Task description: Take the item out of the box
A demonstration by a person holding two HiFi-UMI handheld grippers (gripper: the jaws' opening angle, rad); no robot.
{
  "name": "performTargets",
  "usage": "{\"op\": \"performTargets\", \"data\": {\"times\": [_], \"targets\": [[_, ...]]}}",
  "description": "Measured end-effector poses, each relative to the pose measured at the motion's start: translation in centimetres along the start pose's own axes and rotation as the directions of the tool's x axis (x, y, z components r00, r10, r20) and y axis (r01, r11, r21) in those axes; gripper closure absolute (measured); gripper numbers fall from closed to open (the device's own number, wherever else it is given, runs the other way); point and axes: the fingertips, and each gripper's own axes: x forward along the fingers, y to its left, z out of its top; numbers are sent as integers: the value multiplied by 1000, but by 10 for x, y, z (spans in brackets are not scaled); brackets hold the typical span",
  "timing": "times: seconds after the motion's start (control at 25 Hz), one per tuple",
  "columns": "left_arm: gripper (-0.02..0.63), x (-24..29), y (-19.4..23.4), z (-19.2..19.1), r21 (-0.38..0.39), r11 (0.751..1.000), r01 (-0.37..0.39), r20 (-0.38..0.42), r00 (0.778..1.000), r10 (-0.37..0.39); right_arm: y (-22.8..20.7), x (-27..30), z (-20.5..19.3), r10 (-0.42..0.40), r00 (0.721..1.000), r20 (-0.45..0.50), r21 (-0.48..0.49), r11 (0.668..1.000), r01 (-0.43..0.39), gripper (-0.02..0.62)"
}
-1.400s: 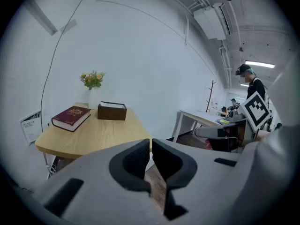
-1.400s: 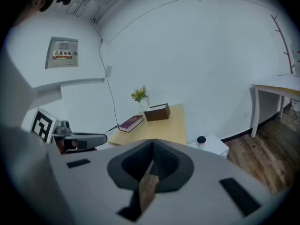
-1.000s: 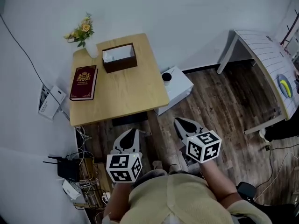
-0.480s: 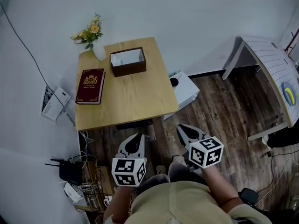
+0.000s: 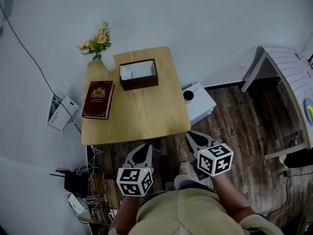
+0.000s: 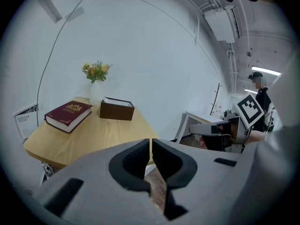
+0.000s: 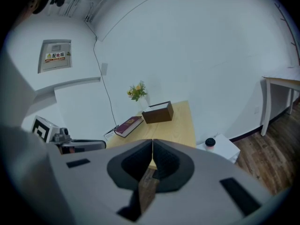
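Note:
A dark brown open box (image 5: 139, 74) stands at the far side of a small wooden table (image 5: 142, 116), with something white inside it. The box also shows in the left gripper view as a brown box (image 6: 116, 109) and in the right gripper view as a brown box (image 7: 158, 112). My left gripper (image 5: 144, 150) hangs shut and empty just short of the table's near edge. My right gripper (image 5: 192, 136) is shut and empty too, off the table's near right corner. Both are well away from the box.
A dark red book (image 5: 98, 99) lies on the table's left part, and a vase of yellow flowers (image 5: 98, 43) stands at its far left corner. A white low unit with a black-lidded cup (image 5: 189, 95) sits right of the table. A white desk (image 5: 288, 72) stands at far right. Cables and a router (image 5: 73, 182) lie on the floor at left.
The table and box have shifted right and nearer in the head view as the person steps toward them. Both grippers have stayed shut in front of the body.

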Motion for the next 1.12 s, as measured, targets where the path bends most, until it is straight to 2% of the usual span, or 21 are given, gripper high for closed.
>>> {"op": "performTargets", "data": {"times": [0.2, 0.56, 1.12], "targets": [[574, 35, 2, 20, -33, 999, -18, 16, 1000, 19, -28, 18, 18, 12, 1000, -19, 6, 1000, -12, 566], [574, 78, -6, 41, -49, 998, -43, 18, 999, 44, -61, 45, 39, 59, 997, -46, 7, 998, -59, 566], [574, 101, 5, 55, -62, 989, -134, 32, 990, 136, -66, 75, 48, 161, 983, -92, -49, 985, -165, 566]]}}
